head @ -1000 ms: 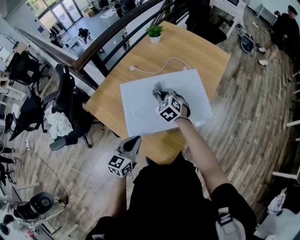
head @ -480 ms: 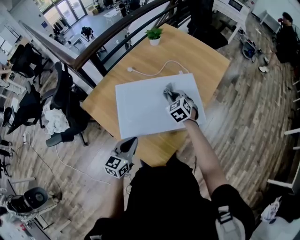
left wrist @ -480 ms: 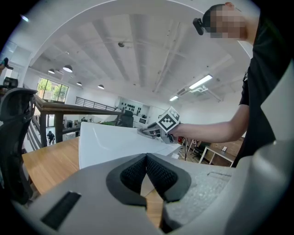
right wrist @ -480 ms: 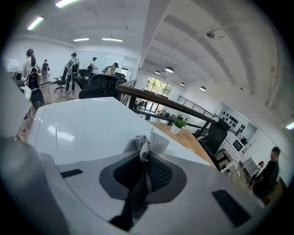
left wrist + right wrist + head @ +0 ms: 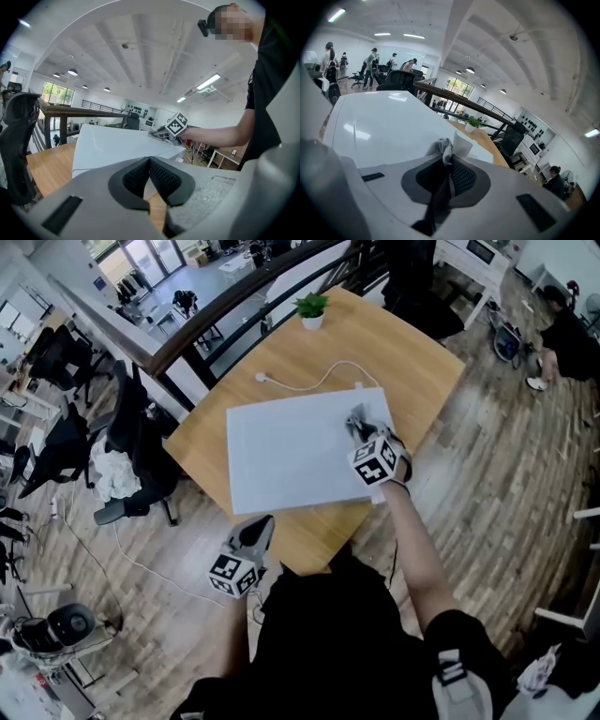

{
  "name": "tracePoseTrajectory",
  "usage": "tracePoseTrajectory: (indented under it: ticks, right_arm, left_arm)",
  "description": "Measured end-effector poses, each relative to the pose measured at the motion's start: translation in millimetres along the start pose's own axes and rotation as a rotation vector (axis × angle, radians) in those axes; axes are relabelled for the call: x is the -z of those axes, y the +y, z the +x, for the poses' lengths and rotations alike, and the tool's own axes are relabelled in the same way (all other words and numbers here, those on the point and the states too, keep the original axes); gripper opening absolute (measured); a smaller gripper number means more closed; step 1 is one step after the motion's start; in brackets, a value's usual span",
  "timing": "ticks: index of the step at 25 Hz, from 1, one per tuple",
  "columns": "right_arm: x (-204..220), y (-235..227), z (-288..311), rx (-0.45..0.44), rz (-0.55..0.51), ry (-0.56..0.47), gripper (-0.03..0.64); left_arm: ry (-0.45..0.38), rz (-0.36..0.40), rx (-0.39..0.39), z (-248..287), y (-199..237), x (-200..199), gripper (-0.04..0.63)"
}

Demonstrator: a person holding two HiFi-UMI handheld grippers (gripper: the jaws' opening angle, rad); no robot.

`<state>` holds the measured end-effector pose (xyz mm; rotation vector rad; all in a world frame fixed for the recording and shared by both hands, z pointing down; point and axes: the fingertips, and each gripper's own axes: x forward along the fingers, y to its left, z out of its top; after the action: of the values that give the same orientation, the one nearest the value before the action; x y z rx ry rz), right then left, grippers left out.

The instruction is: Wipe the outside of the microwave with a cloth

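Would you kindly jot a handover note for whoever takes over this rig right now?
Left claw: shut, empty, held low beside the table, idle.
Right claw: shut on the cloth, with the cloth on the microwave top near its right edge.
Done: wiping of the top is under way; how much is already clean cannot be told.
Left: probably the remaining top, then the sides.

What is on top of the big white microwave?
A grey cloth, pinched in the right tool, lies on top of the microwave, near one edge. The patch under the cloth is covered.
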<state>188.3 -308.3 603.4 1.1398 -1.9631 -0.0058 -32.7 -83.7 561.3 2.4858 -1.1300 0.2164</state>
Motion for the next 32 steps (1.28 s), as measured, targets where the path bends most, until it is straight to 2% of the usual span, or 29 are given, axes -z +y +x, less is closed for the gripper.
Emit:
tracePoseTrajectory:
  ticks: [15, 26, 32]
  right_arm:
    - [31, -36, -9, -0.007, 0.042, -0.005, 0.023]
    - [29, -54, 6, -0.009, 0.074, 0.006, 0.021]
    - [23, -69, 21, 0.011, 0.041, 0.003, 0.021]
  left_arm:
    - [-0.030, 0.000, -0.060, 24, -22, 0, 0.000]
    - [-0.028, -0.013, -0.085, 23, -28, 5, 0.000]
    - [-0.025, -0.017, -0.103, 20, -21, 6, 0.000]
